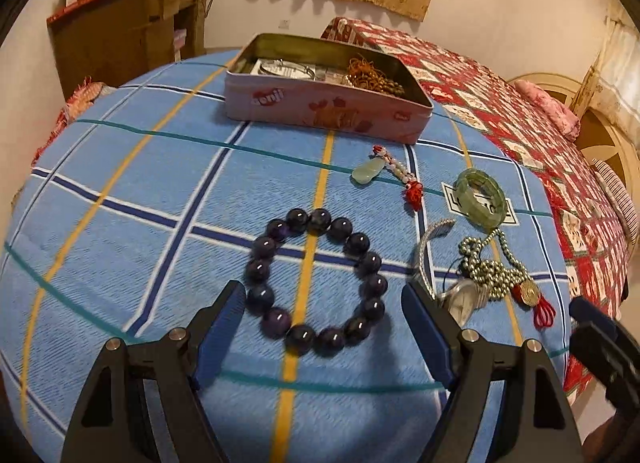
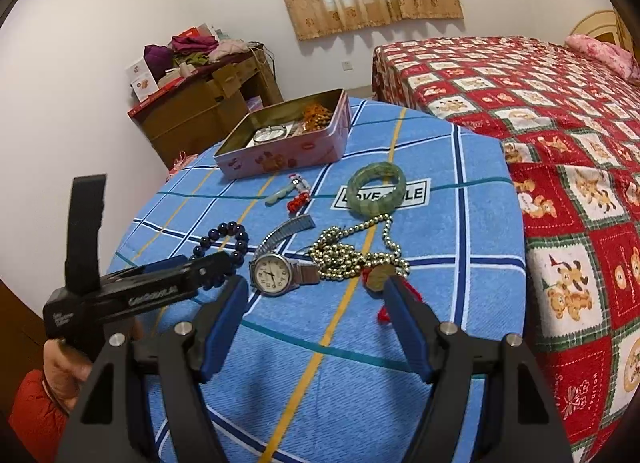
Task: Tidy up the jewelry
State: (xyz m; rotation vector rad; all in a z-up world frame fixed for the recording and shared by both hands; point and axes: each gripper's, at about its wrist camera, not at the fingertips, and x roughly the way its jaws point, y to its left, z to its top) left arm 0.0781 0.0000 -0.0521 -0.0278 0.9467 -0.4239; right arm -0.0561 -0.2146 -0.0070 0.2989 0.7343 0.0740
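Observation:
A dark purple bead bracelet (image 1: 316, 283) lies on the blue checked cloth (image 1: 140, 243), between the open fingers of my left gripper (image 1: 324, 295), which hovers just above it. My right gripper (image 2: 314, 287) is open and empty, just short of a silver wristwatch (image 2: 274, 273) and a silver bead necklace (image 2: 352, 255). A green jade bangle (image 2: 374, 187) and a jade pendant with red tassel (image 2: 288, 193) lie further back. A pink tin (image 1: 320, 103) at the far edge holds jewelry. The tin also shows in the right wrist view (image 2: 288, 151).
A bed with a red patterned quilt (image 2: 540, 123) stands right of the table. A brown cabinet piled with clothes (image 2: 200, 103) stands against the far wall. The left gripper's body (image 2: 120, 291) sits close to the right gripper's left side.

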